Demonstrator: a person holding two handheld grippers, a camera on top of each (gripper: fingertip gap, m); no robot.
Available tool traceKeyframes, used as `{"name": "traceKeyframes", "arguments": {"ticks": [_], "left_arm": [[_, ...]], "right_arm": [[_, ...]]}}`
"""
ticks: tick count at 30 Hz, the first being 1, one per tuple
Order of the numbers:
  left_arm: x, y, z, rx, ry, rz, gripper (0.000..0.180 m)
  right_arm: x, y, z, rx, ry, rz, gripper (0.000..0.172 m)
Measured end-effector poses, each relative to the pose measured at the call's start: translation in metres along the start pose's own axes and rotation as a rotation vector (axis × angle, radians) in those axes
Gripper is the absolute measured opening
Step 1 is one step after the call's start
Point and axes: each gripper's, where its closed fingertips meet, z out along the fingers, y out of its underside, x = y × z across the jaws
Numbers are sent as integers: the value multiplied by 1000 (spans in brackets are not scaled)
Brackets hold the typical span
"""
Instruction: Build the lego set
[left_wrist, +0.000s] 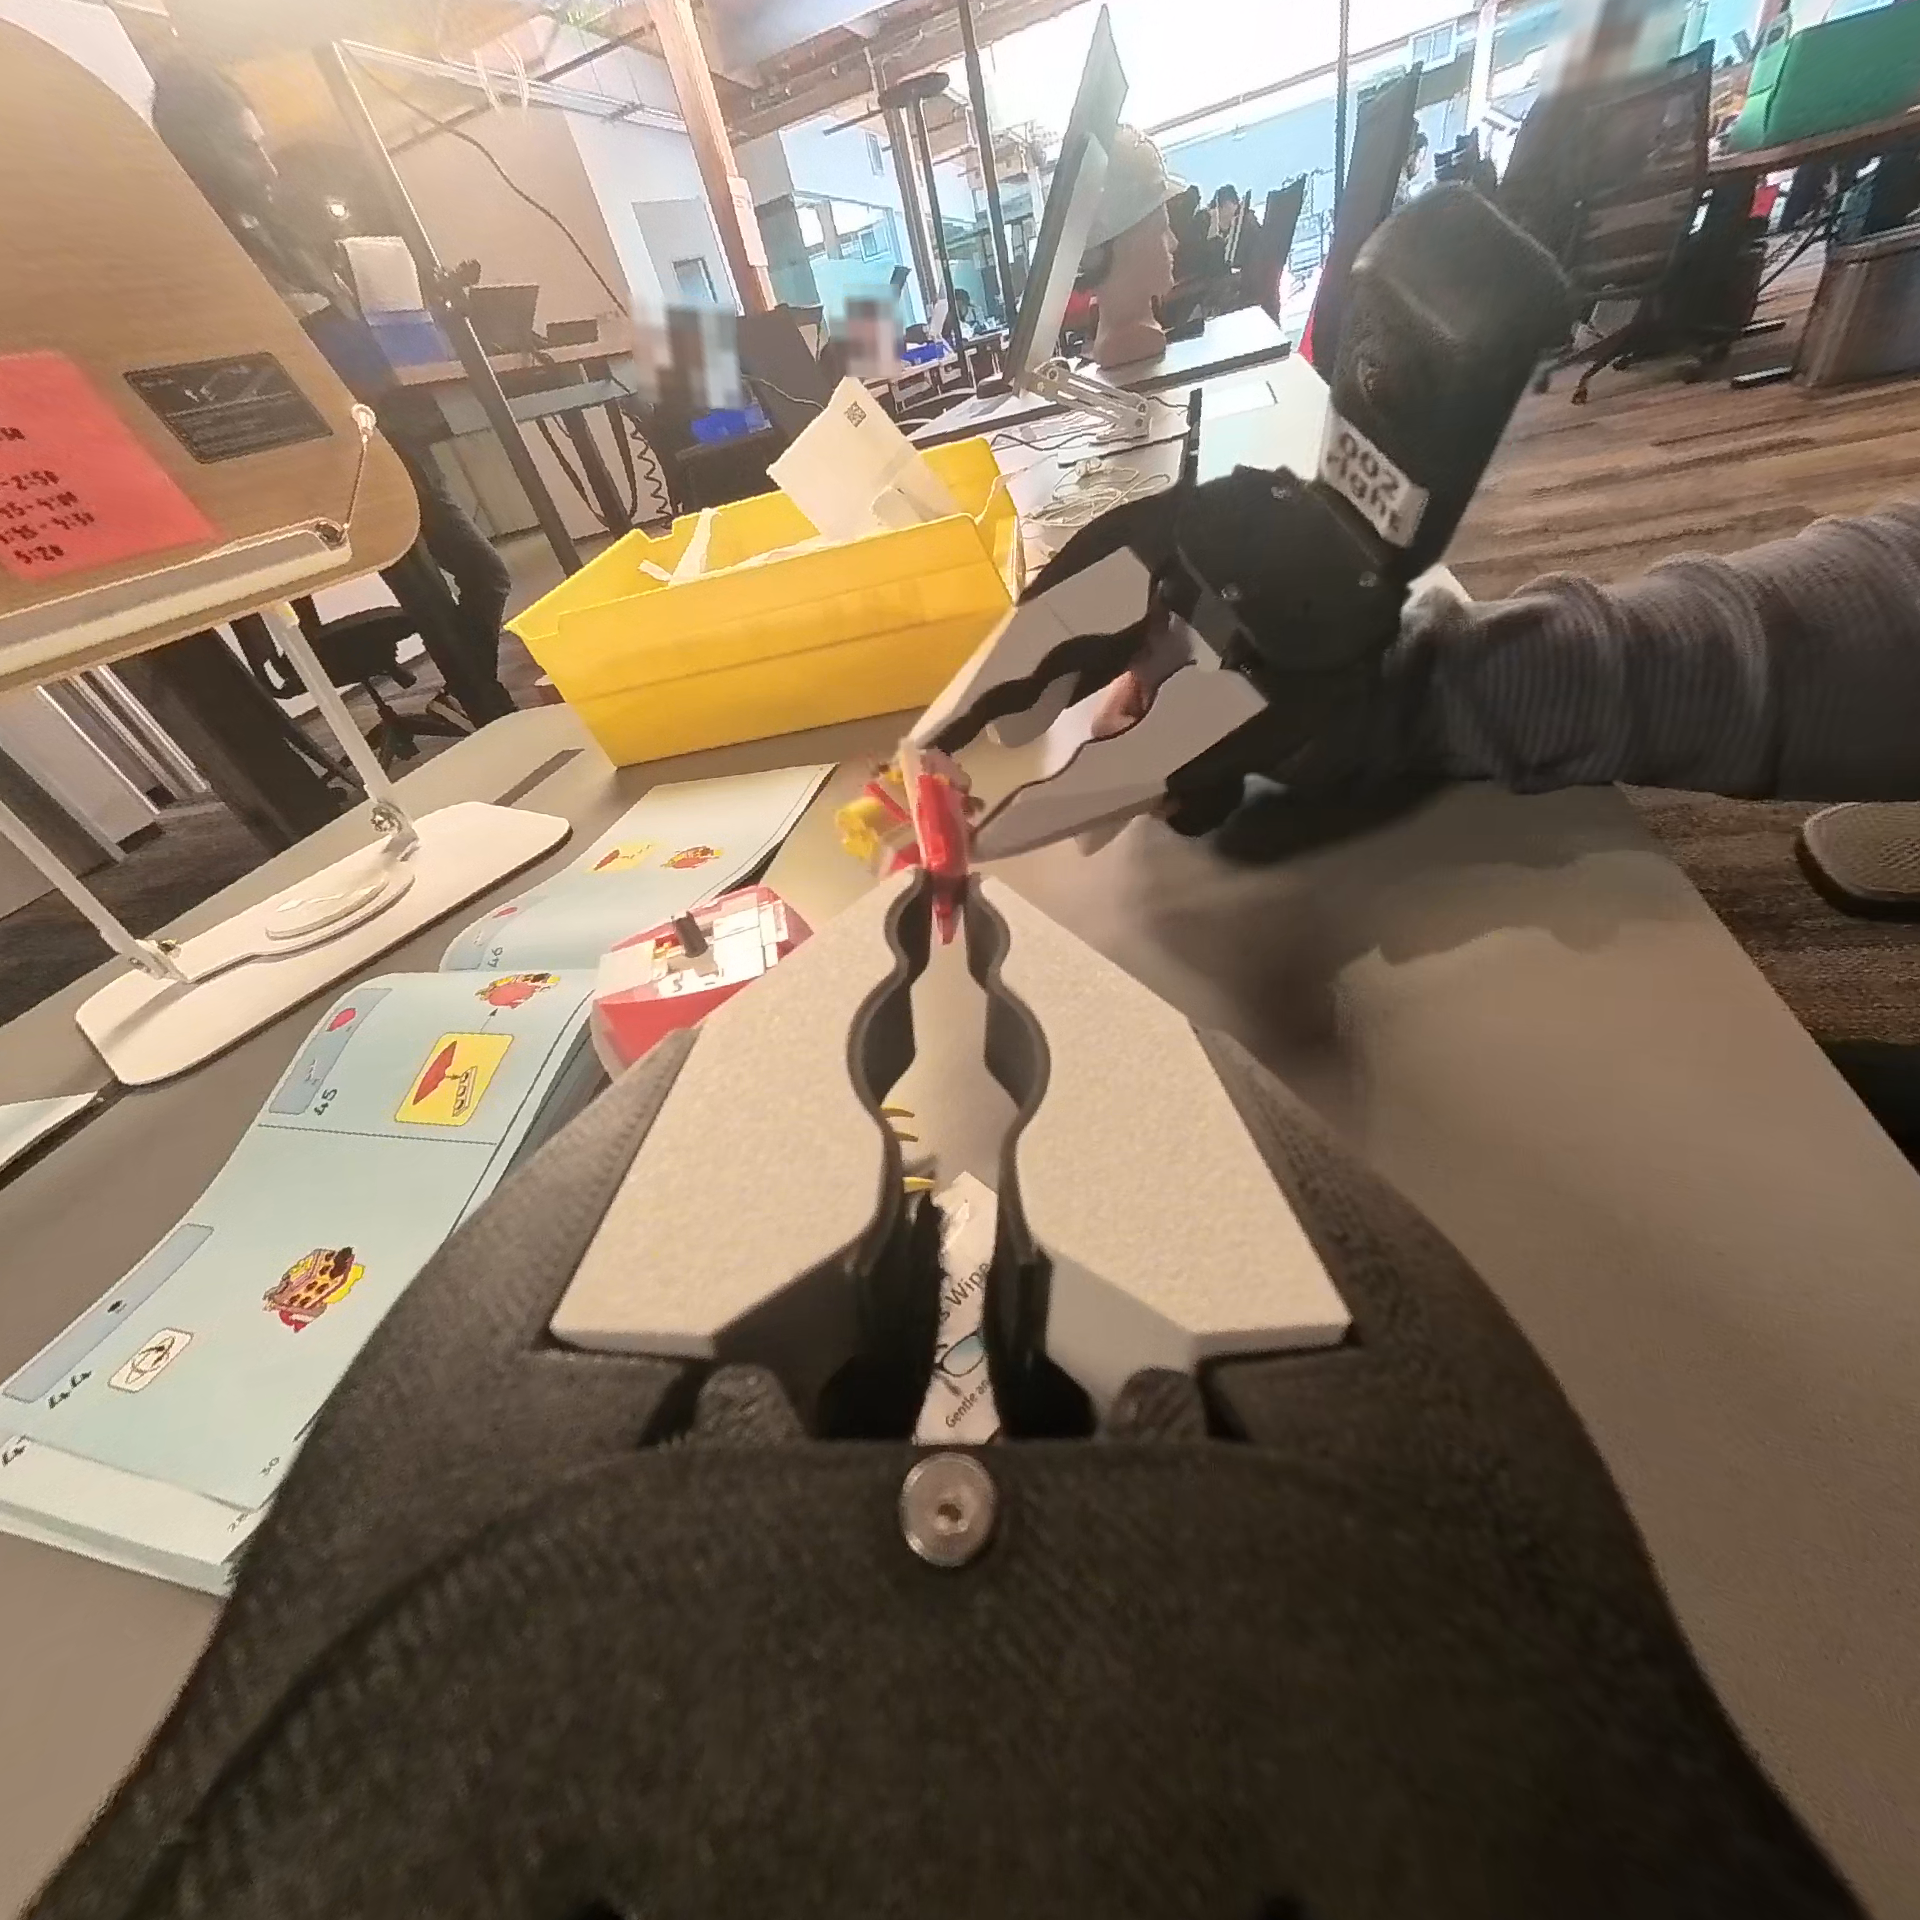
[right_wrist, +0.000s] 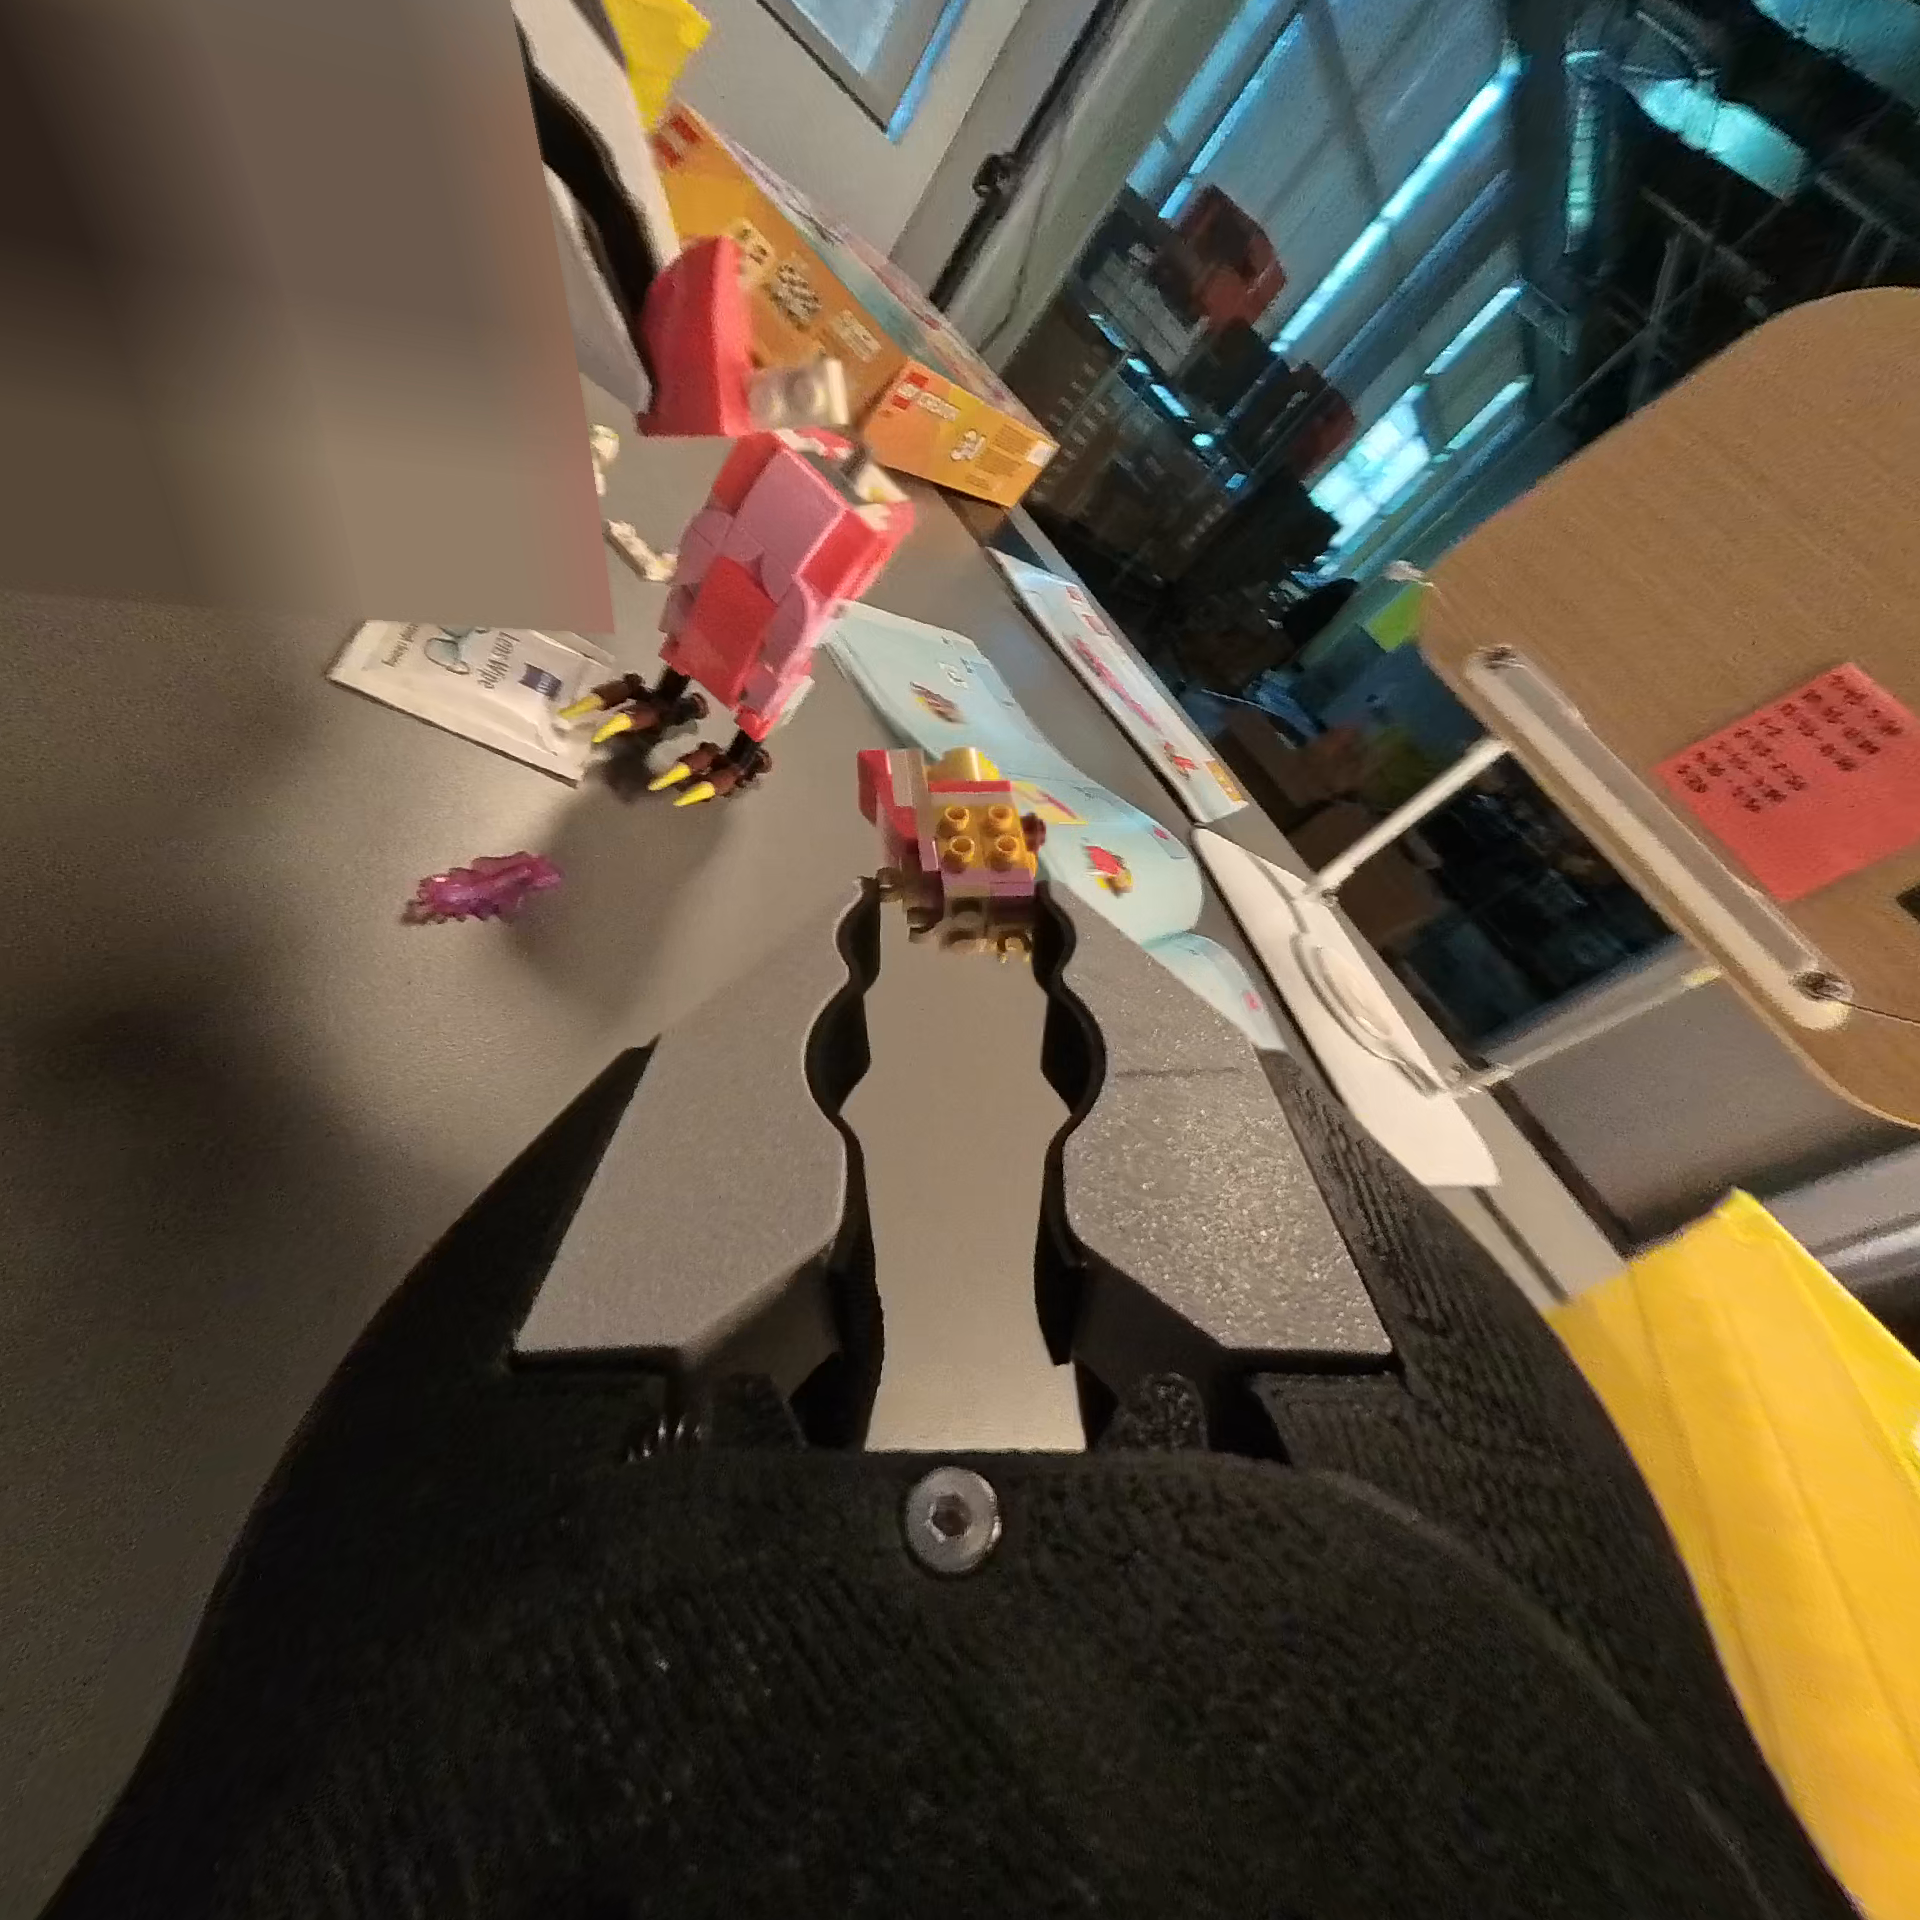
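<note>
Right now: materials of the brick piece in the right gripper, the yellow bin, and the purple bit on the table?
Brick piece: hard moulded plastic, glossy studs. Yellow bin: rigid moulded plastic, smooth, stepped wall. Purple bit: looks like translucent plastic, since light passes through it; too blurred to be sure.

Two close wrist views, shared table (left_wrist: 1455, 1039)
</note>
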Motion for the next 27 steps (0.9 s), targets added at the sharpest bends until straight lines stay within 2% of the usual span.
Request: {"name": "traceKeyframes", "arguments": {"ticks": [2, 5, 8, 10, 12, 16, 18, 23, 25, 27], "left_arm": [[0, -1, -1, 5, 0, -6, 4], [3, -2, -1, 7, 22, -21, 3], [21, -8, -2, 40, 149, -59, 3], [34, -12, -3, 53, 255, -108, 3], [43, -10, -2, 35, 323, -152, 3], [51, -2, 1, -21, 361, -155, 3], [54, 0, 2, -40, 368, -139, 3], [64, 5, 2, -83, 414, -111, 4], [69, 7, 1, -98, 438, -95, 3], [76, 8, 0, -108, 472, -63, 3]], "right_arm": [[-15, -3, -2, 5, -115, 36, 27], [-54, -9, -16, -37, -382, 135, 27], [-90, -9, -36, -133, -623, 226, 28], [-105, -8, -45, -177, -713, 240, 28], [-114, -3, -49, -222, -746, 221, 28], [-113, -3, -50, -266, -738, 241, 54], [-100, -9, -49, -264, -684, 281, 56], [-73, -60, -49, -85, -599, 447, 29], [-73, -67, -50, -77, -603, 455, 15], [-79, -66, -52, -101, -632, 445, 10]]}}
